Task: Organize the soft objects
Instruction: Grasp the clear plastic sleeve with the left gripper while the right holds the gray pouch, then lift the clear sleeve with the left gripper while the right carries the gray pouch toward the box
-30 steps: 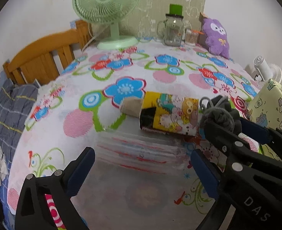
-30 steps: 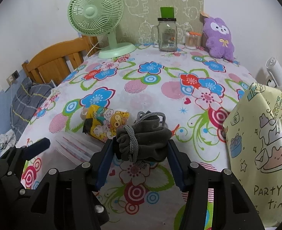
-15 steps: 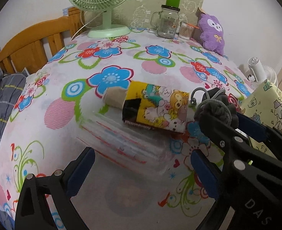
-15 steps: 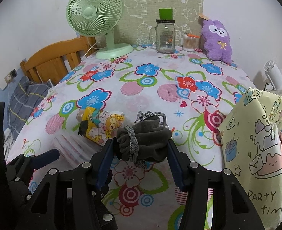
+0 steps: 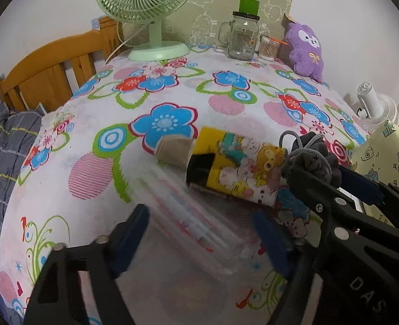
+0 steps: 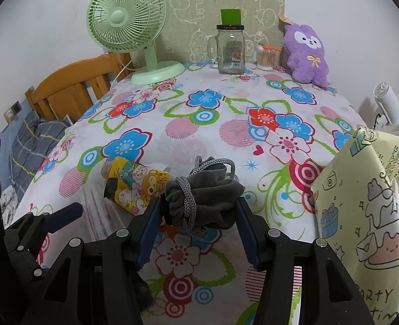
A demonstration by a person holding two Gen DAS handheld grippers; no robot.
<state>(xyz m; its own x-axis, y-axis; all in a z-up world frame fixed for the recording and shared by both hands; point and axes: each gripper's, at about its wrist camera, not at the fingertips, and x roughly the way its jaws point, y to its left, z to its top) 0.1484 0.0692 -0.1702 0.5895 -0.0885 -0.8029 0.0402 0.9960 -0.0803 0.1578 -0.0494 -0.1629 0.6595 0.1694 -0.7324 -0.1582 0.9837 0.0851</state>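
Right wrist view puts our right gripper (image 6: 199, 218) nearest, its blue pads clamped on a grey drawstring pouch (image 6: 203, 199) held just above the flowered tablecloth (image 6: 226, 124). From the left wrist view, our left gripper (image 5: 202, 233) has its jaws closing, blurred, over a clear plastic bag (image 5: 196, 222) that lies flat on the cloth; we cannot tell whether the pads touch it. Just beyond the bag lies a yellow cartoon-print roll (image 5: 240, 170) on its side, with a beige end (image 5: 173, 150) pointing left. At our right edge stands a pale yellow gift bag (image 6: 367, 205). Far across the table we see a green desk fan (image 6: 134, 32), a glass jar with a green lid (image 6: 230, 48), a cup of cotton swabs (image 6: 264, 58) and a purple plush toy (image 6: 306, 54) against the wall.
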